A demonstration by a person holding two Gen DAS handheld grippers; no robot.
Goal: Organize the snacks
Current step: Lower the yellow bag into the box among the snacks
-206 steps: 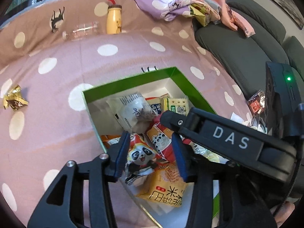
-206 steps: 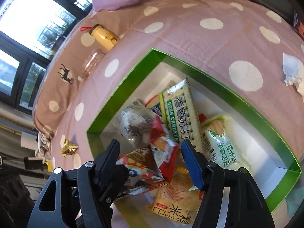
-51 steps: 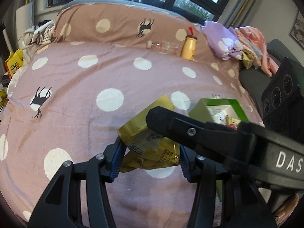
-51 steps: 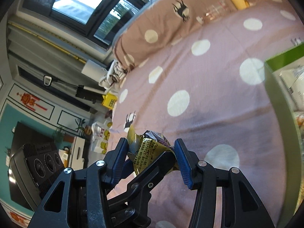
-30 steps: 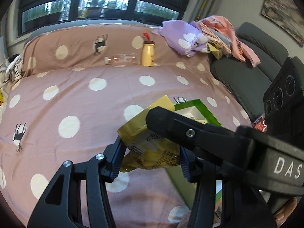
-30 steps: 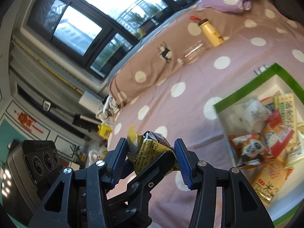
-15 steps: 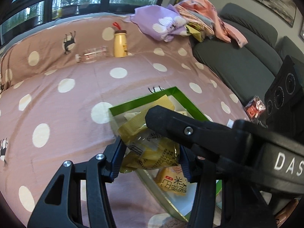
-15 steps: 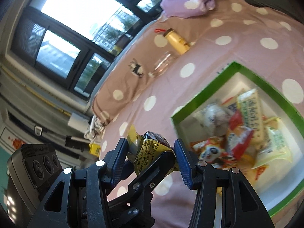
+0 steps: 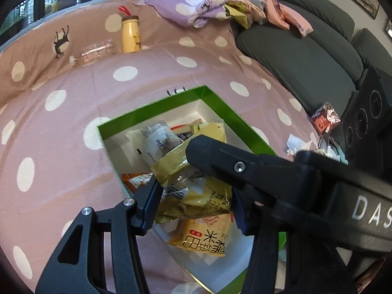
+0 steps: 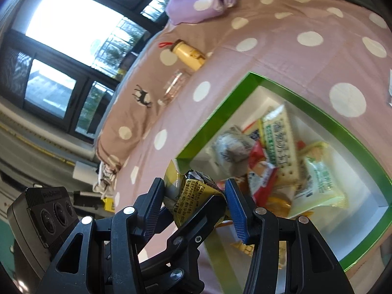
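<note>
A green box [image 9: 152,106] with white inside holds several snack packets on the polka-dot cover. My left gripper [image 9: 193,204] is shut on a yellow snack packet [image 9: 196,191] and holds it over the box's near left part. The same yellow snack packet [image 10: 196,196] sits between the fingers of my right gripper [image 10: 196,198], whose jaws stand apart around it; the left gripper's finger [image 10: 196,223] crosses in front. The green box [image 10: 343,132] lies to the right in that view.
A yellow bottle [image 9: 131,35] and a clear bottle [image 9: 94,50] lie at the far side of the cover. A purple cloth [image 9: 191,5] and a grey sofa [image 9: 306,56] are to the right. A red packet [image 9: 324,120] and crumpled paper [image 9: 296,143] lie right of the box.
Both grippers have carried the yellow packet from the open cover at the left to above the green box. The box now fills the middle of both views.
</note>
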